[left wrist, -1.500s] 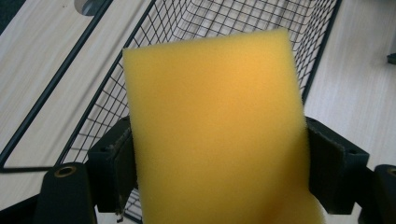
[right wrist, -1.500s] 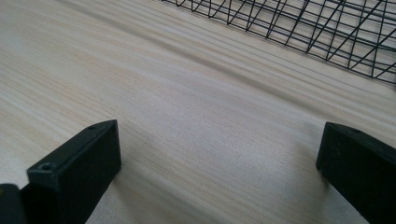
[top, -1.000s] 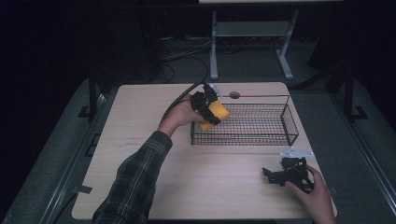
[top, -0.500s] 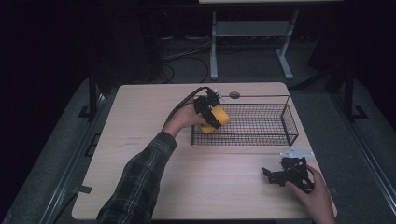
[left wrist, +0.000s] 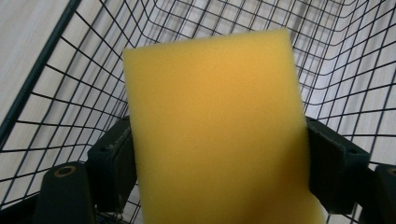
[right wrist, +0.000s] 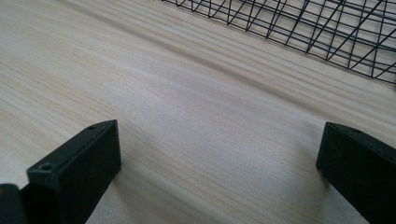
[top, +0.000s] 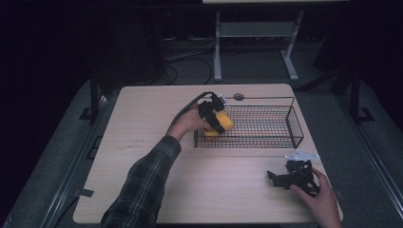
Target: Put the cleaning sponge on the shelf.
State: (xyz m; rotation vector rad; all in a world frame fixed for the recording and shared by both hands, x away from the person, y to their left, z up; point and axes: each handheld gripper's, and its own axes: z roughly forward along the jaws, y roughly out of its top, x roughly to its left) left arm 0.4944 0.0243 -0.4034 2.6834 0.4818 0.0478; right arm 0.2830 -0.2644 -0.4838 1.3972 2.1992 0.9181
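A pale wooden table (top: pixel 142 142) was seen from above, set on a grey floor with a dark background behind it. From the bottom edge, a forearm in a plaid sleeve (top: pixel 142 190) was stretched forward and to the right across the tabletop. At its end the left gripper (top: pixel 217 124) was held at the near left corner of a black wire basket (top: pixel 285 118), with its cable looped back over the hand. A yellow sponge (top: pixel 223 124) was clamped between its jaws and was held over the left end of the basket, at about rim height; whether it touched the wire could not be told. In the left gripper view, the sponge (left wrist: pixel 215 135) was pressed on both sides by the black pads (left wrist: pixel 112 163), and the mesh floor and walls of the basket (left wrist: pixel 350 70) were seen beyond and beneath it.

The basket was placed lengthwise on the far right part of the table, and a small round dark spot (top: pixel 238 97) was seen on the table just behind it.

Near the front right corner, the right gripper (top: pixel 278 178) was rested on the table in the person's right hand (top: pixel 318 199), well apart from the basket. In the right gripper view its jaws were spread wide with nothing but bare wood (right wrist: pixel 210 116) between them, and the basket's wire side (right wrist: pixel 327 32) was seen across the top.
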